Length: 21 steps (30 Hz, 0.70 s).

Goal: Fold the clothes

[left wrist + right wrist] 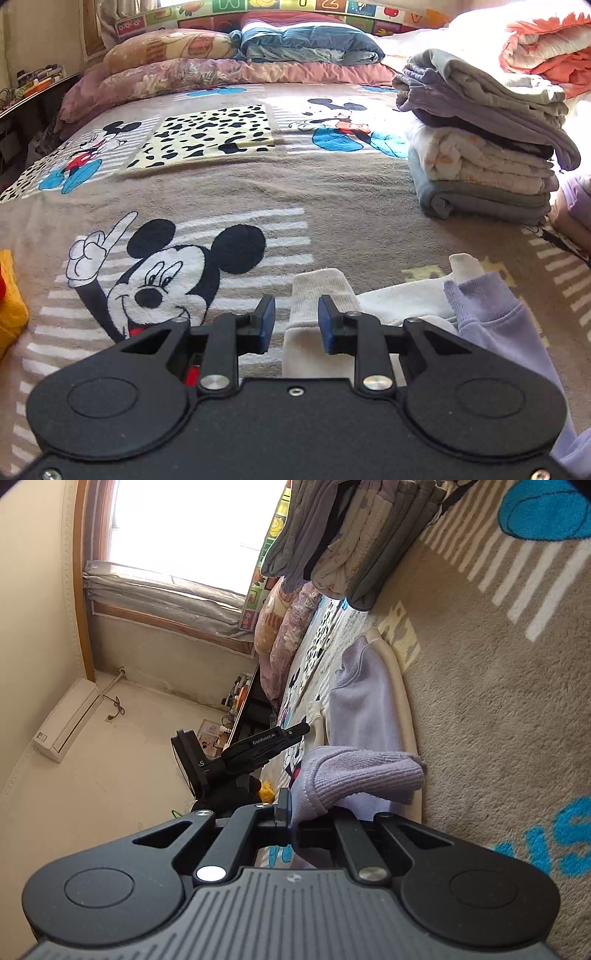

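We see the lilac sweatshirt [364, 709] lying flat on the bed blanket [332, 192], its long axis running toward the pillows [177, 70], with open blanket left of it and a stack of folded clothes [484, 155] nearby on the right. Our right tool [295, 812], rolled sideways, pinches its lilac cuff [365, 771]. Our left tool [296, 319] hovers level, fingers spread, over the cream sleeve [321, 295].

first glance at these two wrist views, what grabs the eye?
The big cartoon-mouse print on the grey blanket, right ahead of the open left gripper. Then the tall stack of folded clothes at the far right of the bed. In the right wrist view, the right gripper is clamped on a lilac ribbed cuff of the lilac and cream sweatshirt lying on the blanket.
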Motion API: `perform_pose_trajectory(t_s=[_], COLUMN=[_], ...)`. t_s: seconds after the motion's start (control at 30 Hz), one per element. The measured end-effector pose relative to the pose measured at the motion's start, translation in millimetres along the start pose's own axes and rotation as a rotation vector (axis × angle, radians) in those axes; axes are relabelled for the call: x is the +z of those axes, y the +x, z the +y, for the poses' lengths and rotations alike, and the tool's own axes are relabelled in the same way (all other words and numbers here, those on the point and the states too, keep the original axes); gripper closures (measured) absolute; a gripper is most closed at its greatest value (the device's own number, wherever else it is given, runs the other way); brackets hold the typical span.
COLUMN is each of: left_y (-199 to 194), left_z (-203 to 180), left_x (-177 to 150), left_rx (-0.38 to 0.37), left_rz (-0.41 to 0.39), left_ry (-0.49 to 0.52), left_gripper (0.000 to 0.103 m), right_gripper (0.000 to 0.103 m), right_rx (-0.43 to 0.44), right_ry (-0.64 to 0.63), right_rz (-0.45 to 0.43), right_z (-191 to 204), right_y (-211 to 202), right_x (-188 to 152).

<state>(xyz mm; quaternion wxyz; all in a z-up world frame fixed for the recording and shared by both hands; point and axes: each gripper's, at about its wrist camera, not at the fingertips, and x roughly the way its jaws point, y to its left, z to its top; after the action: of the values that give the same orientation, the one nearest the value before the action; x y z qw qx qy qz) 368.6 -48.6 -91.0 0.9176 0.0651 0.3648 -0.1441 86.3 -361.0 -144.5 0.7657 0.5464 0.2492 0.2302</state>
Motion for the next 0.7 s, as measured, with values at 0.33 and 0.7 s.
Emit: perform_pose_trajectory(t_s=[0.33,0.7], left_y=[30.1,-131.0], left_z=[-15.9,21.0], left_x=[4.2,-64.9], left_rx=[-0.002,-0.037], left_rz=[0.070,-0.125], left_ry=[0.020,-0.204], left_gripper=[0.081,0.080], right_gripper=[0.095,0.088], right_rx=[-0.067,-0.112], right_ry=[-0.031,-0.082], right_rz=[0.010,-0.025], right_z=[-6.2,-4.5], right_y=[7.3,5.4], right_x=[-1.3,-1.0])
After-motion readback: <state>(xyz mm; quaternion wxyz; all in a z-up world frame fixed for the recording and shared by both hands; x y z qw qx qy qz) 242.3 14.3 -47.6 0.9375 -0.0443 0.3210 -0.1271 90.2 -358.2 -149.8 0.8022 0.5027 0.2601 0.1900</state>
